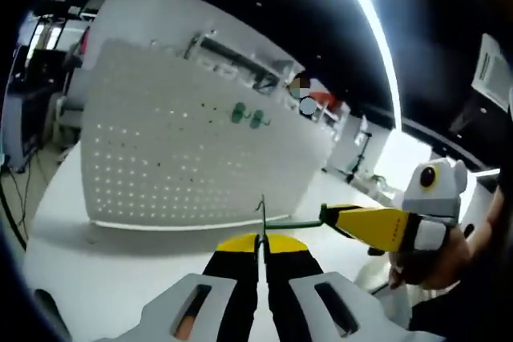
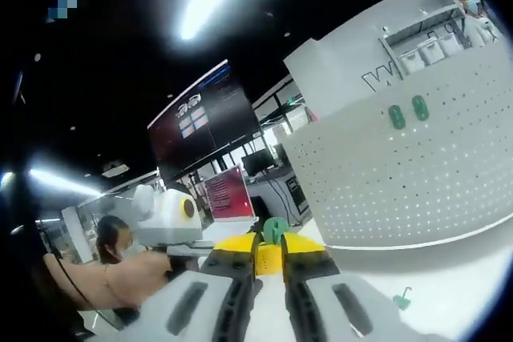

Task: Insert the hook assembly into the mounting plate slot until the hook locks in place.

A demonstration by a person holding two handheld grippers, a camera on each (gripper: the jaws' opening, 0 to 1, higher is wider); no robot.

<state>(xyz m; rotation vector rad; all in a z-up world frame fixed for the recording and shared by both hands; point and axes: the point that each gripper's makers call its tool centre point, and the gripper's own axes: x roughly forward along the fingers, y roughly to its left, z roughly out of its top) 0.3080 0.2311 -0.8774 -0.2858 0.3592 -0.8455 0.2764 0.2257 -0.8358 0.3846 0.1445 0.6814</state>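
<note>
Both tools, the left tool (image 1: 260, 239) and right tool (image 2: 268, 252), were clamped on the green hook (image 1: 282, 224), short of the perforated plate (image 1: 184, 142) ahead on the bench (image 1: 96, 278); insertion evidently remained, requiring alignment with a slot.

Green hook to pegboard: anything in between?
Nothing visible. The thin green metal hook is held between both grippers above the white table, with open space ahead to the white perforated pegboard.

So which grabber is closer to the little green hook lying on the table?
Right. The little hook lies just beside the right gripper, on its right. The left gripper is on the other side, where both pinch another green hook.
</note>
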